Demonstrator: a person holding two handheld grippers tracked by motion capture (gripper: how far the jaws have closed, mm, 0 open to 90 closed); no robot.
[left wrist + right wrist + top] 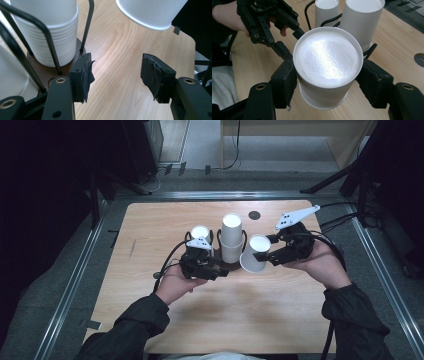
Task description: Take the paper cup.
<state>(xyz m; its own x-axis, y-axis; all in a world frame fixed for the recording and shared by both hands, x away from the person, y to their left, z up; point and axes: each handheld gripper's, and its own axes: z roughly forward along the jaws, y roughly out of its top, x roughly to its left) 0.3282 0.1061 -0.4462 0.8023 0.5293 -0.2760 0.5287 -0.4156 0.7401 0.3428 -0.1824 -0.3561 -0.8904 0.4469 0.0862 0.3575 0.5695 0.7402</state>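
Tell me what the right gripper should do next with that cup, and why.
Probably lower the paper cup, which the right gripper holds upside down and tilted, toward the wire holder beside the cup stack. The left gripper stands open at the holder's base, holding nothing.

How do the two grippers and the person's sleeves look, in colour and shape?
Both the left gripper and the right gripper are black, built of jointed bars with brass-coloured rivets, and end in blocky jaws with dark, worn pads. Each carries a pale grey three-cornered plate on top and trails a black cable. The person wears dark sleeves with gathered cuffs.
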